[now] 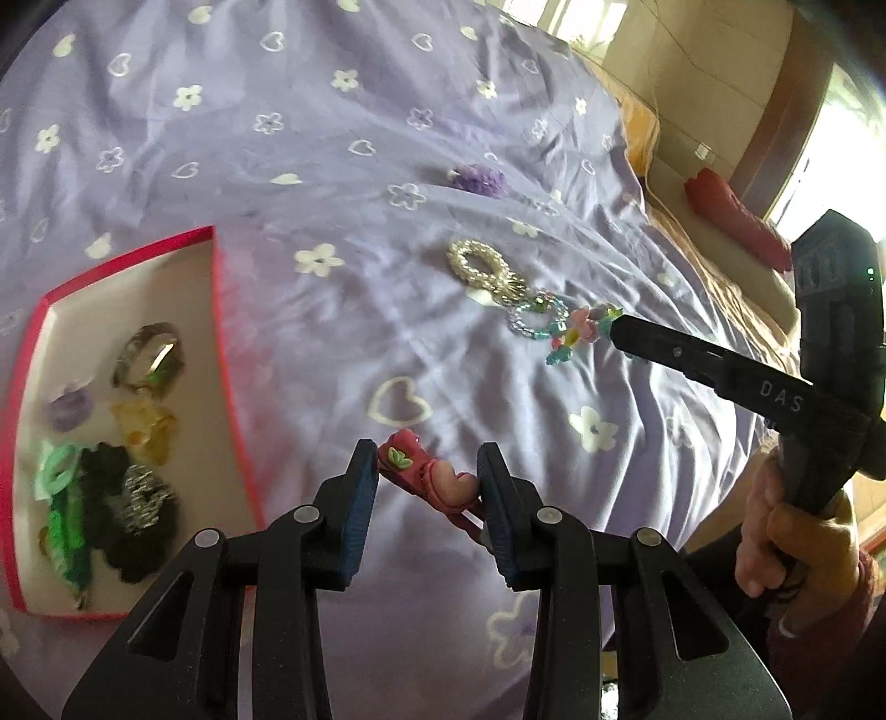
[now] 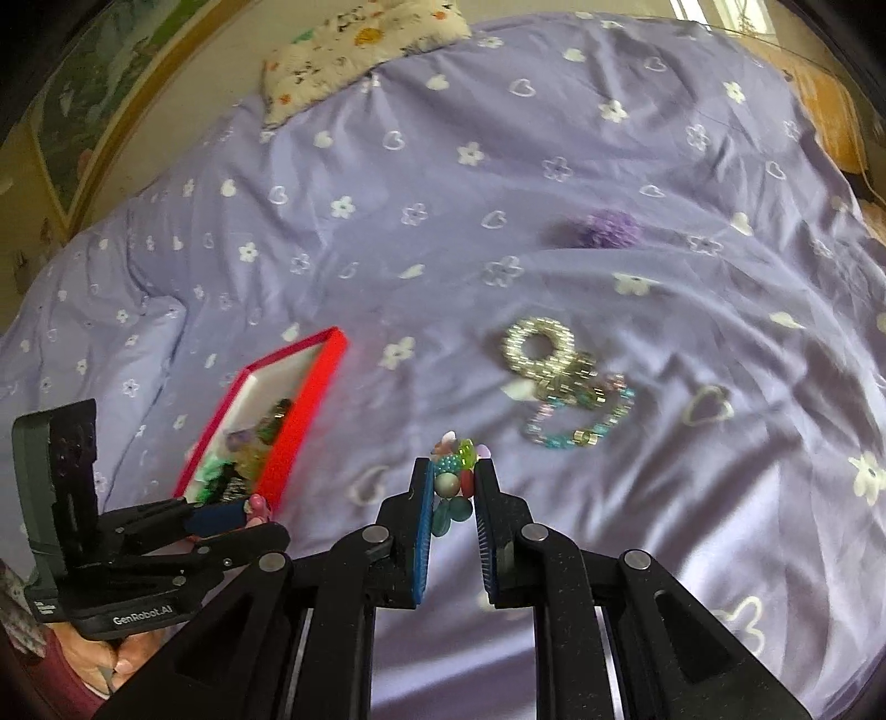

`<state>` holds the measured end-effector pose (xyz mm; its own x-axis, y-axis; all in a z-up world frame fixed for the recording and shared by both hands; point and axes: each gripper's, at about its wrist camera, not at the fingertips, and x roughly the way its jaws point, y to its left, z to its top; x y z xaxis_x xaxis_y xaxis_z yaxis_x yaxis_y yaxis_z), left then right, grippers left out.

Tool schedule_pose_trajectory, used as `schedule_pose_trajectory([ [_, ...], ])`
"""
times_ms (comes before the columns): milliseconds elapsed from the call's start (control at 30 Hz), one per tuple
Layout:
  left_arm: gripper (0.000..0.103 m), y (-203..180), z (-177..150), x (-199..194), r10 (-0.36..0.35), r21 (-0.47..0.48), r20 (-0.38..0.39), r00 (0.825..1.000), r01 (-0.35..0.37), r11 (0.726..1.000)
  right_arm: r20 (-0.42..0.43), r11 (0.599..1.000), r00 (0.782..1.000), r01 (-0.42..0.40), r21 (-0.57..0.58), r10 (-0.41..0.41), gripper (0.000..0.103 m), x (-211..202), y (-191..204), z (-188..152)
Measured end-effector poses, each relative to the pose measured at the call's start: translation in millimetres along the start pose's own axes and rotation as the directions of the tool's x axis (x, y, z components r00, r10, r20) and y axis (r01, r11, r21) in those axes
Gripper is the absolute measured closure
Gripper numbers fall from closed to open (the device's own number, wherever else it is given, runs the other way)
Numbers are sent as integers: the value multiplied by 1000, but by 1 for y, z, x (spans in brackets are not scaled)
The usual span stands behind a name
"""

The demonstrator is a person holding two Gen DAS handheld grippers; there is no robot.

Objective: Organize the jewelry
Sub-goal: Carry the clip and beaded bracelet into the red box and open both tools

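My left gripper is shut on a pink hair clip with a green leaf, held just above the bedspread. To its left lies a red-rimmed box holding several rings, clips and scrunchies. My right gripper is shut on a colourful bead bracelet. The left wrist view shows that right gripper at the right, with the colourful bead bracelet at its tip. A pearl bracelet, a blue bead bracelet and a purple scrunchie lie on the bed.
Everything rests on a wrinkled lilac bedspread printed with flowers and hearts. A patterned pillow lies at the far end. A hand holds the right gripper's handle. A red object sits past the bed's right edge.
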<state>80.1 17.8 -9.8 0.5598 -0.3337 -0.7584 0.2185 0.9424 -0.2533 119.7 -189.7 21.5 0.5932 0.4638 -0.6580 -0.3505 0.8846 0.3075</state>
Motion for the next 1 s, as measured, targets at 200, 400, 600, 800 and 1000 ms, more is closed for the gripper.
schedule_pose_trajectory([
  [200, 68, 28, -5, -20, 34, -52, 26, 999, -33, 998, -6, 999, 999, -37, -37, 37, 89, 7, 28, 3],
  [400, 68, 59, -13, -40, 80, -106, 53, 995, -74, 992, -18, 995, 996, -83, -64, 82, 89, 19, 54, 6],
  [600, 68, 90, -21, -57, 125, -160, 68, 990, -113, 981, -46, 988, 991, -133, -83, 129, 89, 35, 81, 5],
  [800, 68, 118, -30, -69, 162, -213, 74, 984, -143, 967, -71, 979, 984, -173, -113, 165, 89, 49, 107, 3],
  [1000, 68, 141, -36, -74, 190, -246, 71, 979, -167, 955, -99, 969, 975, -212, -129, 200, 89, 64, 131, 2],
])
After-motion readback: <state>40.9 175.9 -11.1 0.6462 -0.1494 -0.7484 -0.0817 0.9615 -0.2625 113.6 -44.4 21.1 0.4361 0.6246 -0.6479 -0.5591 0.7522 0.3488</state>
